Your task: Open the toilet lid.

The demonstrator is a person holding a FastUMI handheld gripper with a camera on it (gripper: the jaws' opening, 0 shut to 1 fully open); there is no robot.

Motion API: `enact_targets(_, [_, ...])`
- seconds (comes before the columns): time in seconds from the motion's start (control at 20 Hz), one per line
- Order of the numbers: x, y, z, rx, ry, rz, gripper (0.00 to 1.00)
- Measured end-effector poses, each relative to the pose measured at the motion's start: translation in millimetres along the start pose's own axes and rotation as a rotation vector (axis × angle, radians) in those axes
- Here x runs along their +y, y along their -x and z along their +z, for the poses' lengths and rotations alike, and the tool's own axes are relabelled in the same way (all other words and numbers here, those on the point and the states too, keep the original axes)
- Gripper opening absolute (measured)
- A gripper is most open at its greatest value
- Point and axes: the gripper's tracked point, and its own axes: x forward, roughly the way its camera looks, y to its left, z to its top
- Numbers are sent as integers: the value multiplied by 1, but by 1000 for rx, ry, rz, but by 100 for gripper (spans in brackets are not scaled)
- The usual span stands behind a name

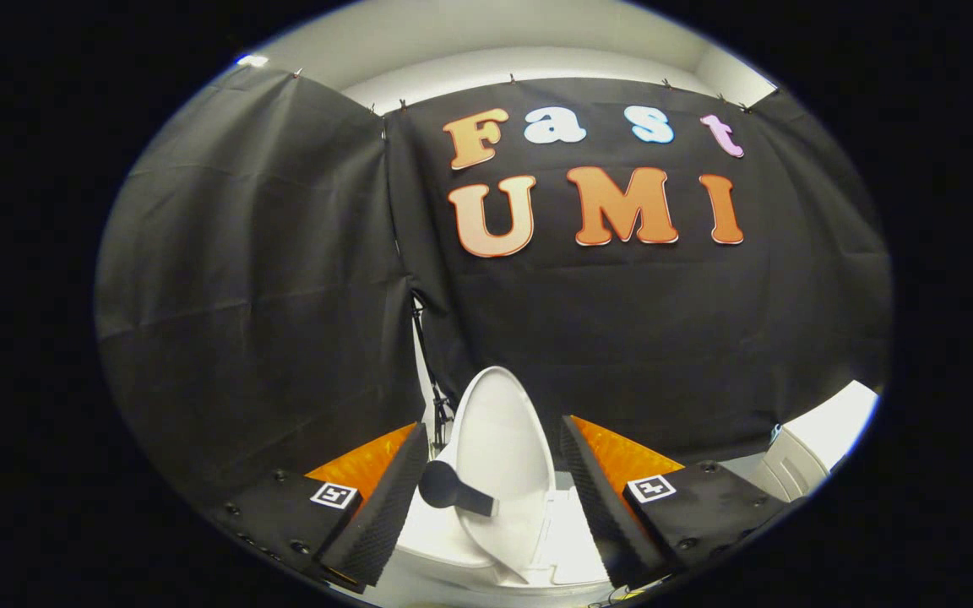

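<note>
Black cloth [258,279] hangs in a broad panel at the far left, its right edge meeting a second panel at a seam where a thin dark stand or cable [429,371] shows against a pale slit. Nothing stands in front of that left panel, so the room beyond the left finger is open up to the cloth.

Next comes the gripper [486,498]. Its left finger [377,515] has a ribbed inner pad, and a small square marker sits on its body. Between the two fingers stands the toilet lid [499,447], white, rounded at the top and raised nearly upright, seen almost edge-on, with its curved rim facing the camera. A dark round knob on a short arm [451,490] sticks out from the lid's left side, just beside the left finger's pad; whether it touches the pad I cannot tell. Below the lid the white toilet seat and bowl top [444,540] spread across the gap.

The right finger [600,507] stands clear of the lid's right edge with a visible strip of white between them. The fingers are spread wide apart and press on nothing.

Beyond the right finger a white ribbed object [807,456] sits low against the cloth wall, well apart from the lid.
</note>
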Motion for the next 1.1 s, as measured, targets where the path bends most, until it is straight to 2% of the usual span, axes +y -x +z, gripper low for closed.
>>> enact_targets(0.4, [-77,39,35,-55,27,-94,100])
enact_targets(1.1, [-184,86,53,-88,49,-240,100])
